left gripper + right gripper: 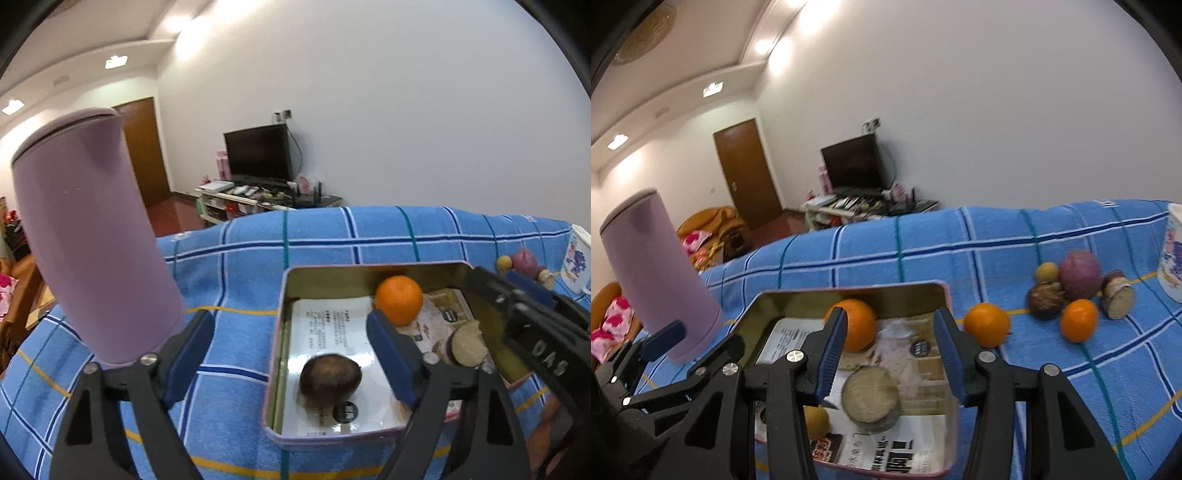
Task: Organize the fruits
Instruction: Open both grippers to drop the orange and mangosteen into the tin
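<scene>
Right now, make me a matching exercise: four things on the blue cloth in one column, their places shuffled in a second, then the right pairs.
Things:
1. orange
2. purple round fruit
3. lilac cylinder
4. white printed cup

Places:
A. standing left of the tin
B. at the table's far right edge
C. inside the open tin
D. in the loose pile right of the tin

Pairs: 1-C, 2-D, 3-A, 4-B

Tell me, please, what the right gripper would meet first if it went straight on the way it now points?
Most likely the cut brown fruit lying in the tin tray, which sits between and just beyond the right gripper; depth is unclear.
</scene>
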